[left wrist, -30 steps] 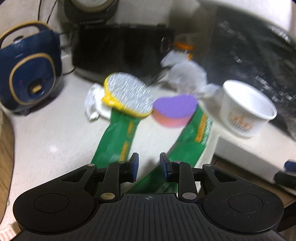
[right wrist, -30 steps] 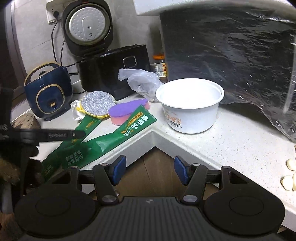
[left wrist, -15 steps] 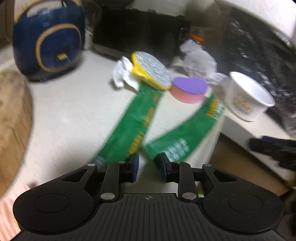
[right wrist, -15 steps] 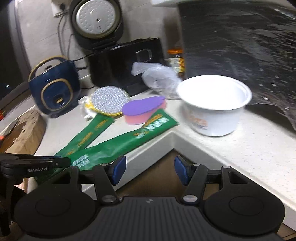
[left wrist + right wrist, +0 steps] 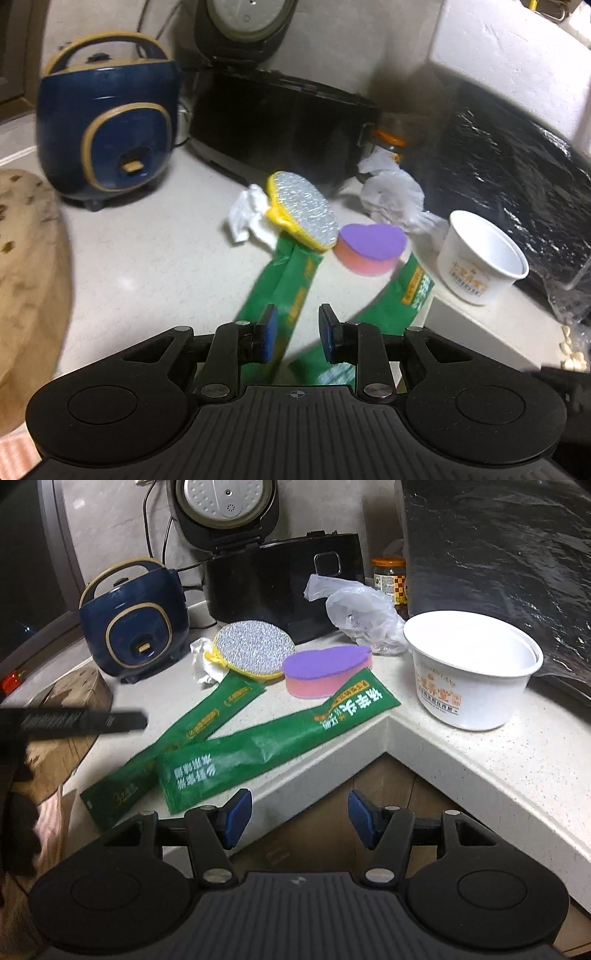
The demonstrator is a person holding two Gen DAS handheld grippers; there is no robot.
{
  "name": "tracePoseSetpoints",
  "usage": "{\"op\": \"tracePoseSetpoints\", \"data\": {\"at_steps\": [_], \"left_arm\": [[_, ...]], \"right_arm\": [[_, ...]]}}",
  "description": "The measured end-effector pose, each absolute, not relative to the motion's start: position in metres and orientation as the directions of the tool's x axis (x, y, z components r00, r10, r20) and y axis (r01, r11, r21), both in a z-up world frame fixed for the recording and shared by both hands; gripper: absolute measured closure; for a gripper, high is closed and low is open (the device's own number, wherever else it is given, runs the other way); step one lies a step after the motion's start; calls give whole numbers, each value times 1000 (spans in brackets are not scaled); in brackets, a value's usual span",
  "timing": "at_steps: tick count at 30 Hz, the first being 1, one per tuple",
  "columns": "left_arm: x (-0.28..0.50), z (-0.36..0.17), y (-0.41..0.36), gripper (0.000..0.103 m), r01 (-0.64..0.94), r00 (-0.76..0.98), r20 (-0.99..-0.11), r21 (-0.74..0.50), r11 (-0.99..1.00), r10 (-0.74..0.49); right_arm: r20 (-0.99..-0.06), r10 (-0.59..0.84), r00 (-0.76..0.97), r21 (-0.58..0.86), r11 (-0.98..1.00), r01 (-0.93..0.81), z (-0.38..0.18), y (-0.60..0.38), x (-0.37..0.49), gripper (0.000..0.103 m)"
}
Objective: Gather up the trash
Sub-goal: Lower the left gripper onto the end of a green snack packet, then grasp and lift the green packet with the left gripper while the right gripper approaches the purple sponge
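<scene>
Two long green wrappers lie on the white counter: one (image 5: 184,734) (image 5: 288,280) on the left, one (image 5: 273,738) (image 5: 402,295) reaching the counter corner. A crumpled white tissue (image 5: 201,661) (image 5: 245,216), a clear plastic bag (image 5: 364,616) (image 5: 393,195) and a white paper bowl (image 5: 469,672) (image 5: 480,258) lie further back. My left gripper (image 5: 295,334) is open and empty, just above the near ends of the wrappers. My right gripper (image 5: 299,821) is open and empty, off the counter's inner corner.
A silver and yellow scrub pad (image 5: 255,650) and a purple and pink sponge (image 5: 327,670) rest on the wrappers' far ends. A blue cooker (image 5: 135,624), a black cooker (image 5: 280,572), a jar (image 5: 389,578) and a foil-covered block (image 5: 498,554) stand behind. A wooden board (image 5: 26,277) lies left.
My left gripper has swung back toward the wrappers and its jaws have opened a little wider. My right gripper has stayed open and shifted slightly toward the counter corner.
</scene>
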State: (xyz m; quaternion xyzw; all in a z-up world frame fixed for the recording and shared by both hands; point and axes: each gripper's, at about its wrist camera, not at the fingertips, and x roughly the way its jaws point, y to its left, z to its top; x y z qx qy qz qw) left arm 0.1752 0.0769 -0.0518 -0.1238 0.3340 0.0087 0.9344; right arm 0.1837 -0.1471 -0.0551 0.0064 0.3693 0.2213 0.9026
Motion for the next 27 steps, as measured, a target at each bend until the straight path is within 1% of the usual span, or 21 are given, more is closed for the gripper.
{"op": "tracePoseSetpoints", "data": {"at_steps": [4,6,9,11,12,16,20,24,27], "left_arm": [[201,-56,54,75,41,764,-616,-250,967,-191],[215,-61,33,75,138,748,-623,-194,971,-230],[231,-74,8,75,236,714,-670,-43,971,-203],[241,-85,0,75,268,676,-716,20,963,-173],[244,-90,0,75,271,668,-726,31,962,-164],[248,-93,4,74,276,650,-737,1,961,-185],[254,-97,0,70,291,642,-744,11,957,-187],[256,-98,-1,69,312,636,-746,18,950,-195],[254,-97,1,67,357,617,-752,4,934,-232]], "right_arm": [[-676,383,630,162,911,-380,-58,-156,175,45],[-680,371,632,167,918,-360,-59,-163,173,45],[-678,353,645,164,928,-335,-58,-174,170,45],[-675,343,653,158,932,-326,-58,-180,167,45],[-674,338,657,156,934,-321,-59,-184,165,45],[-684,317,657,164,944,-285,-64,-200,162,44],[-697,301,651,174,951,-254,-68,-210,162,44],[-697,301,650,171,951,-258,-69,-212,160,44],[-699,305,647,170,949,-264,-70,-212,160,44]]}}
